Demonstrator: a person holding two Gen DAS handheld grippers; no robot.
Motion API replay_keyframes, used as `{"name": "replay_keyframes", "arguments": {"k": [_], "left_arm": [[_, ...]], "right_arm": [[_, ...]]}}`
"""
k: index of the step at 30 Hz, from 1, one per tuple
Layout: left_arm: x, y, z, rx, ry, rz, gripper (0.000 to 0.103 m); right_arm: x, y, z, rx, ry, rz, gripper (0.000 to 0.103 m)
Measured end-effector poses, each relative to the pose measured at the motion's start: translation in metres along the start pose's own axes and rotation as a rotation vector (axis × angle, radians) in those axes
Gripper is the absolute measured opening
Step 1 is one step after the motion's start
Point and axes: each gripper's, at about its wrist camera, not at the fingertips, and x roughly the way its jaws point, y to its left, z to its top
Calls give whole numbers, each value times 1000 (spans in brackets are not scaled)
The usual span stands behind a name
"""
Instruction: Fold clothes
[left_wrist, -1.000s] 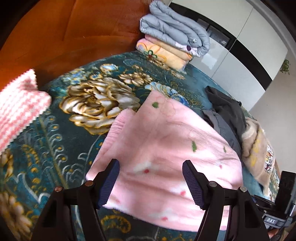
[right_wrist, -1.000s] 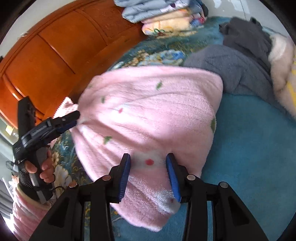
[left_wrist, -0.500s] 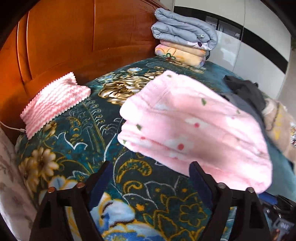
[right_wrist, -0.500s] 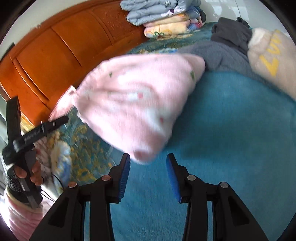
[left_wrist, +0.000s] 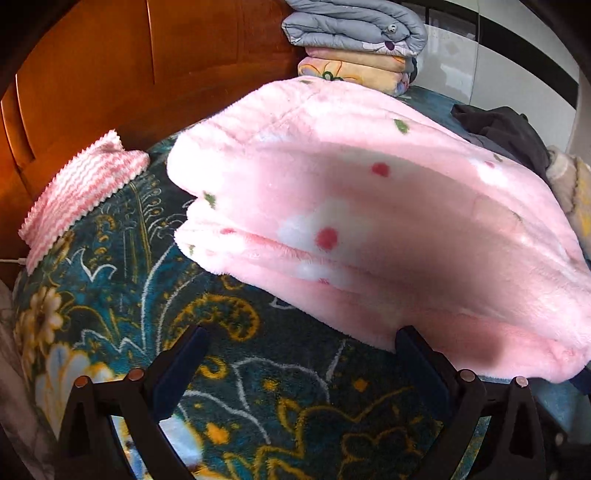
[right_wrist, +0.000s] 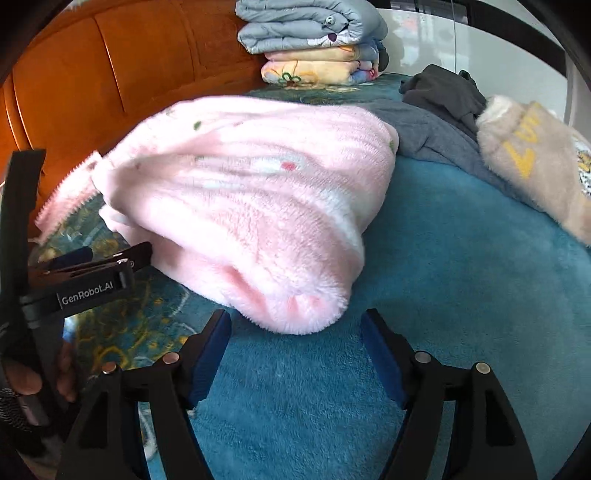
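A folded pink fleece garment (left_wrist: 369, 206) with red dots and white patches lies on the bed. It also shows in the right wrist view (right_wrist: 251, 206) as a thick bundle. My left gripper (left_wrist: 299, 354) is open and empty, low over the flowered bedspread (left_wrist: 258, 398), just short of the garment's near edge. My right gripper (right_wrist: 295, 328) is open and empty, its fingers on either side of the bundle's near corner without touching it. The left gripper (right_wrist: 85, 266) shows at the left of the right wrist view.
A pink-and-white striped folded cloth (left_wrist: 77, 192) lies by the wooden headboard (left_wrist: 122, 66). Stacked folded quilts (right_wrist: 314, 40) sit at the back. A grey garment (right_wrist: 436, 136), a dark one (right_wrist: 443, 92) and a beige fleece one (right_wrist: 535, 166) lie at right on the teal blanket (right_wrist: 461, 295).
Both grippers have pulled back from the pink garment, which now rests folded on the bed. The right gripper's jaws have opened wider.
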Motion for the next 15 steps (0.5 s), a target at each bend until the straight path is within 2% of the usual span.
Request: {"name": "replay_keyframes", "arguments": {"k": [2,15], "left_arm": [[0,0,0,-8,-5,1,103],[1,3,2,-6,4,6,103]], "right_arm": [[1,2,0,-13,1,3,85],[3,2,2,-34,4,-10,88]]}}
